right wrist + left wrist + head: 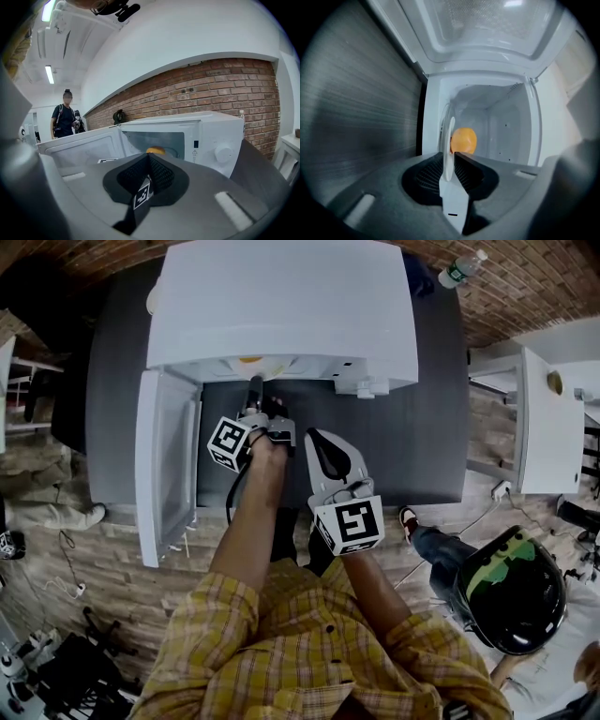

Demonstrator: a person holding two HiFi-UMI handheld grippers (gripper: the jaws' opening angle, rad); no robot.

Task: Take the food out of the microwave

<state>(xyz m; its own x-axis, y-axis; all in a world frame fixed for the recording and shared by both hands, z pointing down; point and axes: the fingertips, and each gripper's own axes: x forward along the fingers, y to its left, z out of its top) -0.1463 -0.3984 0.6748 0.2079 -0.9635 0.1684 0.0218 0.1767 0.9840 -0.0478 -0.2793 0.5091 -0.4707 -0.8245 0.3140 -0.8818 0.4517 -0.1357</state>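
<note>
Brick wall (220,89) is seen behind a dark worktop (412,446) on which a white microwave (281,296) is stood. Fingers (468,168) of the left gripper (451,158) are clamped on the near rim of a white plate (449,136), seen edge-on within the microwave's opening. Round orange food (464,139) is carried on that plate, just past the fingertips. The microwave door (164,465) is swung open to the left. The right gripper (149,158) is held over the worktop, outside the microwave, its fingers pressed together with nothing between them.
</note>
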